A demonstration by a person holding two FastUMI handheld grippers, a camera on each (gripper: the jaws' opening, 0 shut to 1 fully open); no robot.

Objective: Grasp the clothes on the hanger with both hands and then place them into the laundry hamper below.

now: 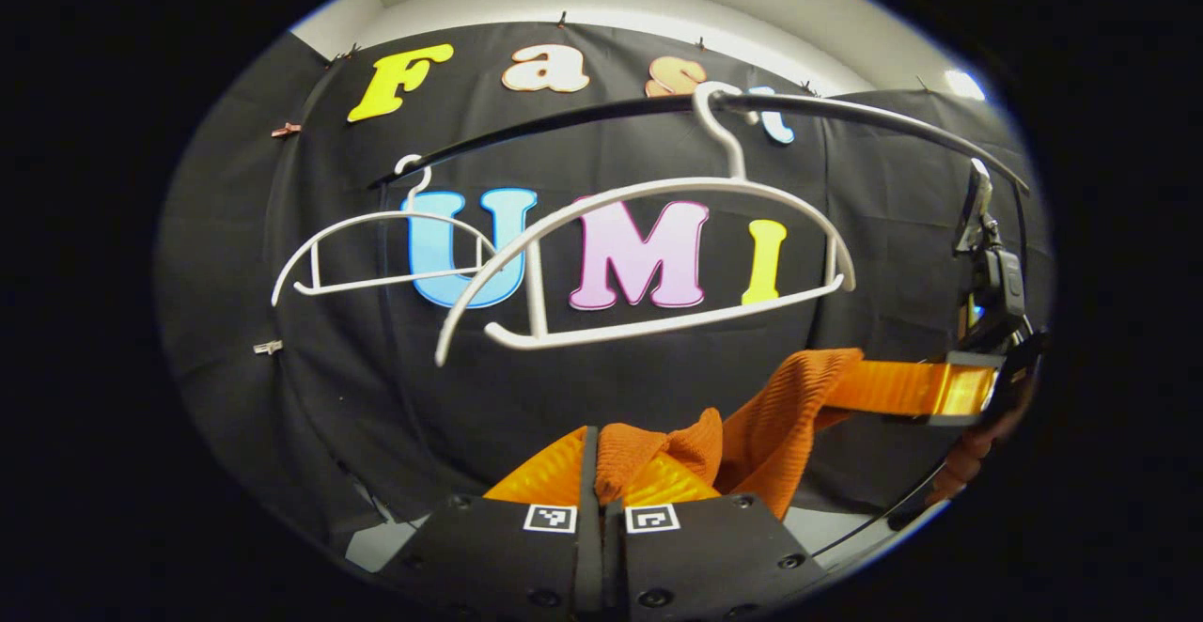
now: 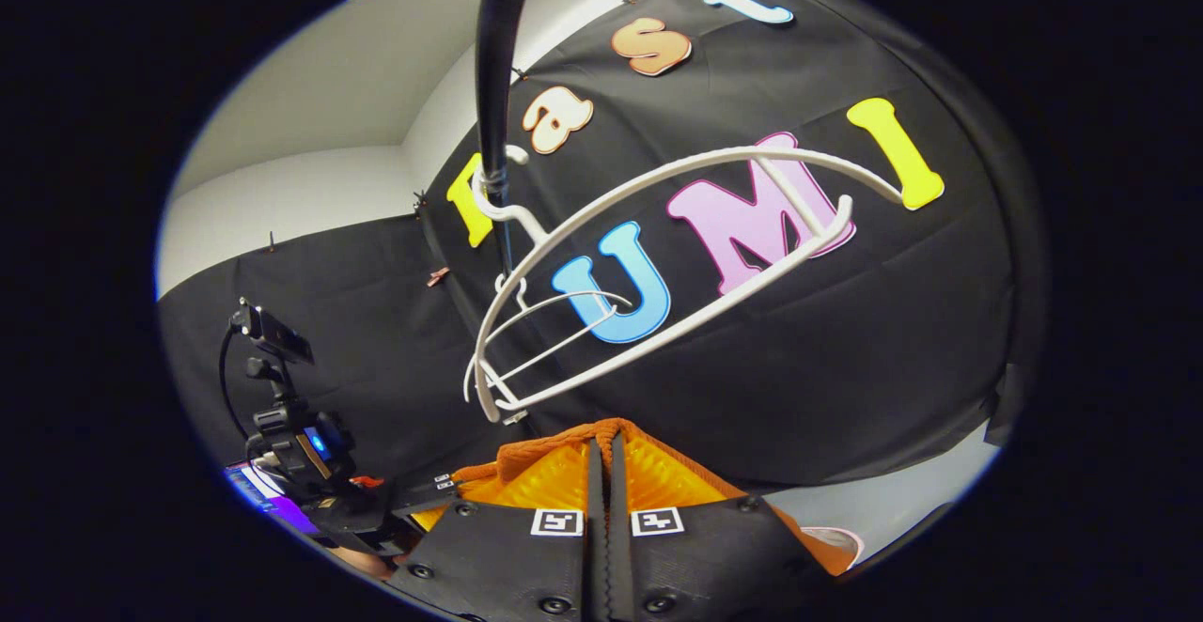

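Orange garment (image 1: 780, 415) hangs stretched between both grippers' fingers, each pair clamped on it.

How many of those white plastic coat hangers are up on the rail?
2. A larger white plastic hanger hangs bare on the black rail, nearest the camera; a smaller white plastic hanger hangs beyond it, further along. More may be out of view.

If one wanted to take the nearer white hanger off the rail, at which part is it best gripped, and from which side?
Probably the lower crossbar of the nearer hanger, approached from below with the fingers above and below the bar. It is thin, nearly straight and bare, with open space around it. The hook on the rail opens downward, so lifting should free it.
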